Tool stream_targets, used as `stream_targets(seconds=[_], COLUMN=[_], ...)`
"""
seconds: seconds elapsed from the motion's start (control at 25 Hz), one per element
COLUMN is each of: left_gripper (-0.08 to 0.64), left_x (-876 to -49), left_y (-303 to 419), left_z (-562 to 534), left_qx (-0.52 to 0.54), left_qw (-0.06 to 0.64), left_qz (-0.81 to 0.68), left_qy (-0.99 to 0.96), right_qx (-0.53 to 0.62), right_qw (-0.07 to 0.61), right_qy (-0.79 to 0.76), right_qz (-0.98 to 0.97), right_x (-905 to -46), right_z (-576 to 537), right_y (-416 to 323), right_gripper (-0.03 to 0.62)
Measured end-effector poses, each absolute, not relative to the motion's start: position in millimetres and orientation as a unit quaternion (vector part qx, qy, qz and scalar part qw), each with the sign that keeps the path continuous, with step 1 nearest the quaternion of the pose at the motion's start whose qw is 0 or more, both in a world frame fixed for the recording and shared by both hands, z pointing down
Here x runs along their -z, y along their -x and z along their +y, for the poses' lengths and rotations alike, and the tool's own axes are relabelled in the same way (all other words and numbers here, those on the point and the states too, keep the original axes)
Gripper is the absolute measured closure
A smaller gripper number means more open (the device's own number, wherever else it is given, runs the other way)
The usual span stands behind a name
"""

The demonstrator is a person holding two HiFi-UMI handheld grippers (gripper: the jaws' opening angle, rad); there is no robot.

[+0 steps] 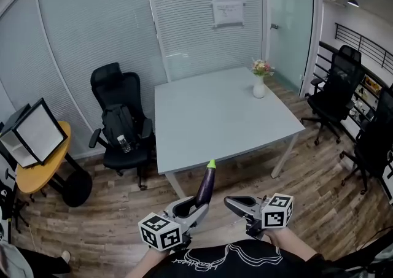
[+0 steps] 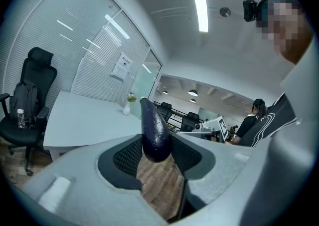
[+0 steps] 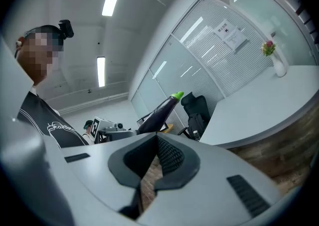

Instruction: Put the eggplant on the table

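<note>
A dark purple eggplant (image 1: 206,188) with a green stem stands tilted up out of my left gripper (image 1: 198,209), which is shut on its thick lower end. In the left gripper view the eggplant (image 2: 153,125) sits wedged between the two black pads of the left gripper (image 2: 155,147). To its right my right gripper (image 1: 236,204) is held level with its jaw tips together and nothing in them. The right gripper (image 3: 155,137) view also catches the eggplant (image 3: 160,112) off to the left. Both grippers hang over the wooden floor, short of the pale grey table (image 1: 215,117).
A white vase of flowers (image 1: 259,83) stands at the table's far right corner. A black office chair (image 1: 123,120) with a backpack sits left of the table, a round yellow table (image 1: 43,160) farther left. More black chairs (image 1: 334,92) line the right side. Glass walls close the back.
</note>
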State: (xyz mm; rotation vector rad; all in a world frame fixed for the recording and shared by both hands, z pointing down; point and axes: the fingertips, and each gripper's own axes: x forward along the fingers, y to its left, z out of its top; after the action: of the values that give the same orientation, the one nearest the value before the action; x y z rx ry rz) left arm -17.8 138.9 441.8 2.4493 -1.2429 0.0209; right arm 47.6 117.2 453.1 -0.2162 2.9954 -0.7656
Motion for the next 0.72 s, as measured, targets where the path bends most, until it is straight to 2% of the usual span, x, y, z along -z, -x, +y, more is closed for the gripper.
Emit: stream_targets(seconds=[0.72], left_gripper=[0.373], left_x=[-447.9], left_y=[-18.7], left_z=[61.4], left_qx=[0.007], left_qw=[0.194], left_qz=[-0.438], left_qy=[-0.878], right_qx=[0.240], right_qw=[0.021], right_qy=[0.063], right_qz=[0.968], right_x=[-460.0], right_z=[46.3], right_y=[-79.2], right_gripper=[0.583])
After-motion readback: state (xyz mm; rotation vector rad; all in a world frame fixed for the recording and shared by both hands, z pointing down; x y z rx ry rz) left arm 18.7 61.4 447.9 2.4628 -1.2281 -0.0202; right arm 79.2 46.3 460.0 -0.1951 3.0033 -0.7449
